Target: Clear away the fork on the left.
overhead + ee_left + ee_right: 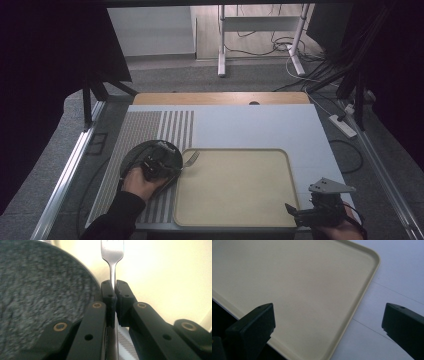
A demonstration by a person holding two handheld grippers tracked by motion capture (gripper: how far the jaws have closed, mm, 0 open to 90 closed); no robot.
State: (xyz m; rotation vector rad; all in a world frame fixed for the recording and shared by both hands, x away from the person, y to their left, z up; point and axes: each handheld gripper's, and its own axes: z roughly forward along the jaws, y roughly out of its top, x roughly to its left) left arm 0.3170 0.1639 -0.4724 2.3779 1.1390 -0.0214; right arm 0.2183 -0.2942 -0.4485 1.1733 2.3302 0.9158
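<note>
The pale tabletop (250, 125) carried a beige tray (235, 220) at its near edge. The left gripper (114, 293) clamped a fork (112, 251) over the tray's left rim, beside a dark plate (131, 152). The right gripper (328, 315) stood open at the tray's near right corner. Cables (280, 45) crossed the floor beyond.

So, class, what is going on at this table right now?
A person works with a gripper in each hand. The left gripper is shut on the handle of a fork, holding it between the dark plate and the beige tray, tines pointing over the tray. The right gripper waits open and empty at the tray's near right corner.
</note>
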